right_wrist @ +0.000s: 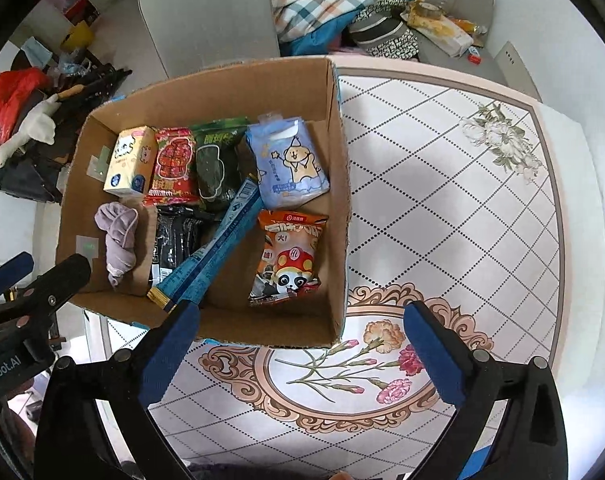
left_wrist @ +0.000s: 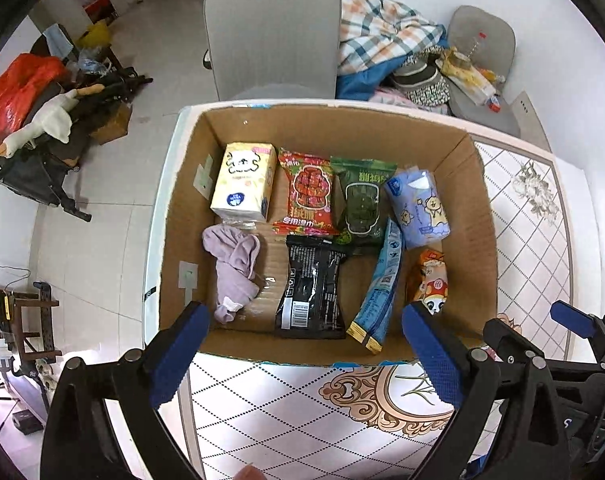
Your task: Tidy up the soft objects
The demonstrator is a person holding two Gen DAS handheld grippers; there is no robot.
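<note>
- The soft objects lie inside the cardboard box (left_wrist: 174, 216) on the patterned surface (right_wrist: 462, 208): a yellow tissue pack (left_wrist: 244, 181) at 11 o'clock, red snack bag (left_wrist: 309, 194) and green snack bag (left_wrist: 362, 202) beside it, a blue tissue pack (right_wrist: 288, 164) at 1 o'clock.
- Nearer the front sit a lilac cloth (left_wrist: 234, 270), a black pouch (left_wrist: 310, 286), a long blue packet (left_wrist: 378, 288) standing on edge, and an orange panda bag (right_wrist: 288, 258).
- Risk, as I judge it: the blue packet leans across its neighbours, so a reach past it could tip it or drag the black pouch; the limp cloth could snag on a pad.
- Left tongs (left_wrist: 306, 354) are spread wide, empty, hovering at the box's near wall.
- Right tongs (right_wrist: 302, 354) gape equally wide, holding nothing, above the surface at 6 o'clock of the box.
</note>
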